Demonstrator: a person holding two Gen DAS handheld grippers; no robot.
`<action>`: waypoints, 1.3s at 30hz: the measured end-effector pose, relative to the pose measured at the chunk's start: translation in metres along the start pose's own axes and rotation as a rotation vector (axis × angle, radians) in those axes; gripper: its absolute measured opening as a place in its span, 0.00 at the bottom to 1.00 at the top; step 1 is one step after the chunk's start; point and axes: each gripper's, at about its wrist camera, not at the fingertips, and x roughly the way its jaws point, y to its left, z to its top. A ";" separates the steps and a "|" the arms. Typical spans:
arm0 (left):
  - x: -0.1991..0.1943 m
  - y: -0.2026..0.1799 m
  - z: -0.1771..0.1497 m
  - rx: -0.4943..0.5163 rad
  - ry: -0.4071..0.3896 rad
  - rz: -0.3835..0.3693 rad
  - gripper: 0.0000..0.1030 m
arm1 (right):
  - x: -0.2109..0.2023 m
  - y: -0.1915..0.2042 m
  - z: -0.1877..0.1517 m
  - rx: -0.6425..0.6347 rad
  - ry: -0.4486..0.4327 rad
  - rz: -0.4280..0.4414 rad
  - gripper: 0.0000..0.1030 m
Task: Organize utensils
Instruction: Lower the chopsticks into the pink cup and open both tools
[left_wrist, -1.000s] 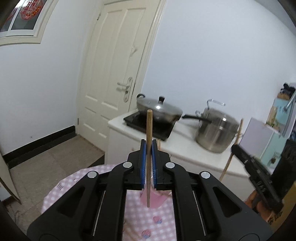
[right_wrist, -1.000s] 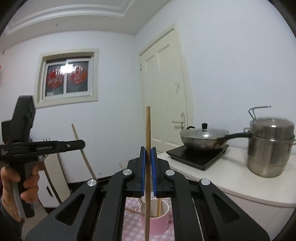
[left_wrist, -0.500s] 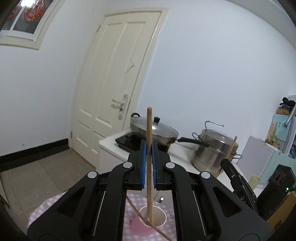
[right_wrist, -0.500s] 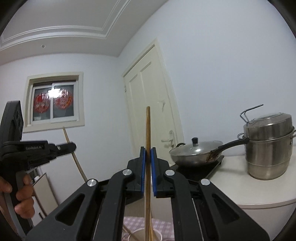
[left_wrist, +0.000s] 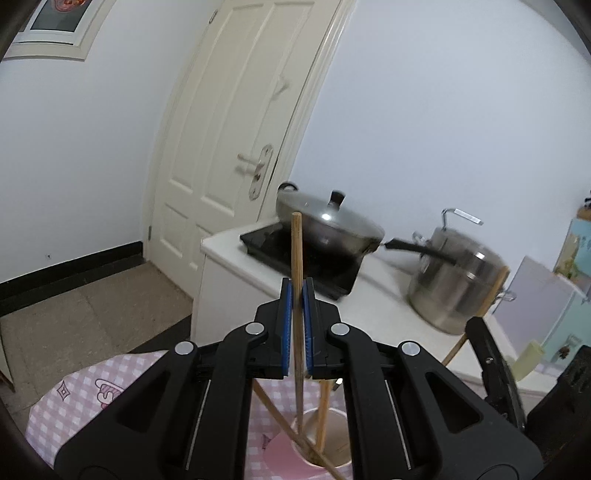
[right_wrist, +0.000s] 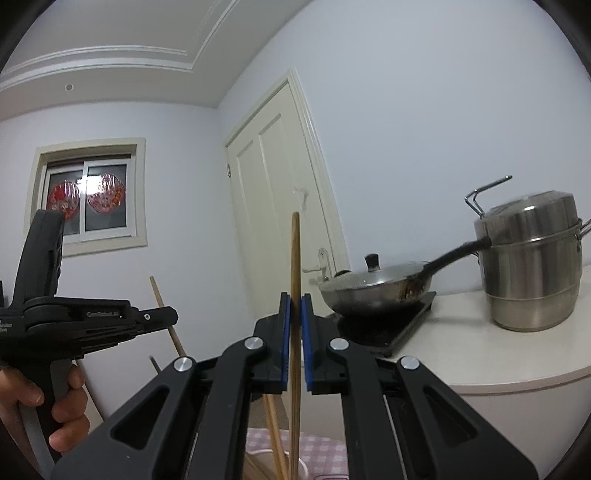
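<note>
My left gripper (left_wrist: 296, 291) is shut on a wooden chopstick (left_wrist: 296, 254) held upright. Its lower end reaches into a pink cup (left_wrist: 332, 443) below, which holds other chopsticks (left_wrist: 323, 413). My right gripper (right_wrist: 294, 306) is shut on another upright wooden chopstick (right_wrist: 295, 258); its lower end goes down past more chopsticks (right_wrist: 273, 424) toward the cup, whose rim barely shows. The right gripper body (left_wrist: 495, 373) shows at the right of the left wrist view. The left gripper (right_wrist: 162, 315) shows at the left of the right wrist view.
A pink checked tablecloth (left_wrist: 92, 391) covers the table. Behind stands a white counter (left_wrist: 388, 291) with an induction hob, a lidded wok (left_wrist: 325, 225) and a steel steamer pot (left_wrist: 454, 284). A white door (left_wrist: 236, 147) and a window (right_wrist: 88, 203) are beyond.
Both grippers have tilted while holding their chopsticks. In the left wrist view the cup has come closer under the jaws, with the chopstick's end now inside it.
</note>
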 end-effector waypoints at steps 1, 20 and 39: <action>0.004 0.000 -0.003 0.000 0.012 0.003 0.06 | 0.001 0.000 -0.002 -0.003 0.005 -0.001 0.04; 0.044 -0.017 -0.028 0.099 0.230 0.073 0.07 | -0.009 0.006 -0.044 -0.025 0.115 -0.002 0.05; 0.020 -0.031 -0.017 0.137 0.290 -0.003 0.07 | -0.020 0.011 -0.029 -0.003 0.176 0.030 0.29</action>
